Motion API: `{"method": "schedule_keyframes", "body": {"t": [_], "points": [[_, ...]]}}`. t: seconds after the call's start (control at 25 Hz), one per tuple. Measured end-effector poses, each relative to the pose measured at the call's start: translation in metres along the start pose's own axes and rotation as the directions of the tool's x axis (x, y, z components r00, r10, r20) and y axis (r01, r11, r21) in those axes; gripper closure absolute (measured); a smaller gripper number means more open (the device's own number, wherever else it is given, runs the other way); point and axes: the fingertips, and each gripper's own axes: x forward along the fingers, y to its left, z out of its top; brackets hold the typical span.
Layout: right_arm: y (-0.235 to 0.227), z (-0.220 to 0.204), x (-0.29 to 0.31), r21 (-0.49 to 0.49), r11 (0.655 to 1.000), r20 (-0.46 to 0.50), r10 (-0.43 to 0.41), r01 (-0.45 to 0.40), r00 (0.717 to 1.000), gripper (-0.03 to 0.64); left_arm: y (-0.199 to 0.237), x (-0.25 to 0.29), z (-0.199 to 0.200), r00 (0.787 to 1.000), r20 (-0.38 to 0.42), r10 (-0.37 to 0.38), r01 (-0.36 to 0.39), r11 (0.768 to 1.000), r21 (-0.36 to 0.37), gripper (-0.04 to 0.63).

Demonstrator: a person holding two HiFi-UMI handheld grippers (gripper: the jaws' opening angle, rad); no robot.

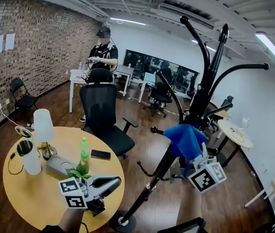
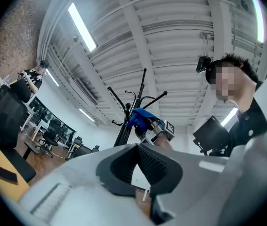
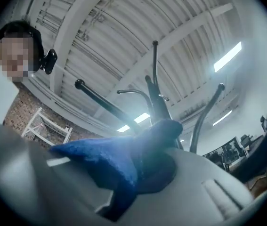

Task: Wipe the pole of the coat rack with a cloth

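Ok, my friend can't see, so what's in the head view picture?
The right gripper holds a blue cloth against the slanted pole of the black coat rack. The left gripper, shut and empty, hovers by a round yellow table with a lamp and a green bottle.

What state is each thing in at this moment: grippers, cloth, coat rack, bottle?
Left gripper: shut, empty.
Right gripper: shut on the blue cloth.
Coat rack: standing on its base.
Blue cloth: bunched, held at the pole.
Green bottle: upright on the round table.
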Motion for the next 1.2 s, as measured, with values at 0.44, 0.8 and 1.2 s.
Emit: {"method": "schedule_keyframes", "body": {"t": [0.44,0.8,1.2], "points": [[0.107,0.066,-0.001,-0.022,0.951,0.077,0.309,-0.308,0.948,0.594,-0.011,0.007,0.004,0.998,-0.028,-0.059,0.06,0.998,0.019,0.602],[0.111,0.067,0.0,-0.131,0.94,0.06,0.325,-0.316,0.944,0.594,-0.008,0.005,0.008,0.998,-0.018,-0.067,0.068,0.998,0.007,0.601],[-0.021,-0.039,-0.015,0.041,0.998,-0.104,-0.045,0.05,0.994,0.594,-0.007,0.004,-0.006,0.998,-0.023,-0.063,0.062,0.998,-0.03,0.601]]}}
